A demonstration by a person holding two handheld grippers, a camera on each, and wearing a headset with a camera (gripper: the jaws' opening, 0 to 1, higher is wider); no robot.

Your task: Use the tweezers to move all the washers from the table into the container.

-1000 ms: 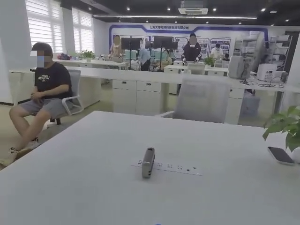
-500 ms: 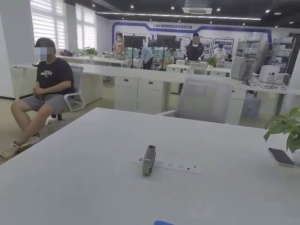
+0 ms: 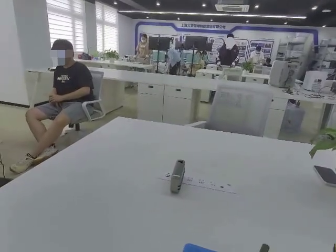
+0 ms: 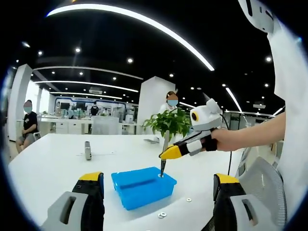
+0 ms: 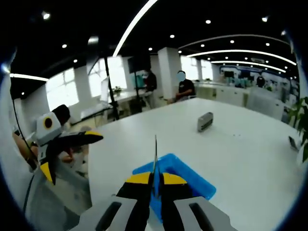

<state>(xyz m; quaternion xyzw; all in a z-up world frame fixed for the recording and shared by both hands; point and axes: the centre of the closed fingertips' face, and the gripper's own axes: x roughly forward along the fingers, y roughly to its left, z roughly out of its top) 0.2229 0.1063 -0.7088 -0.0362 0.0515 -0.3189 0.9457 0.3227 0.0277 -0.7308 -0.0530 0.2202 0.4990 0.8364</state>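
Observation:
The blue container [image 4: 143, 186] sits on the white table [image 4: 53, 166] just ahead of my left gripper [image 4: 158, 177], whose jaws stand wide open with nothing between them. My right gripper [image 4: 169, 152] comes in from the right, shut on thin metal tweezers [image 4: 163, 161] that point down over the container's far corner. Whether the tips hold a washer is too small to tell. Two washers [image 4: 188, 199] lie on the table near the container's right side. In the right gripper view the tweezers [image 5: 155, 161] rise from the shut right gripper [image 5: 155, 177] above the container [image 5: 190, 179]. The left gripper [image 5: 70, 154] is open at the left.
A grey oblong device [image 3: 177, 176] lies by a flush socket strip [image 3: 207, 184] mid-table. A phone [image 3: 326, 175] and a potted plant [image 4: 168, 122] are at the far right side. A seated person [image 3: 65, 92] and an office chair [image 3: 242, 107] are beyond the table.
The head camera has shifted, and the container's blue edge and a dark tip now show at the bottom of its picture. Nothing on the table has visibly moved.

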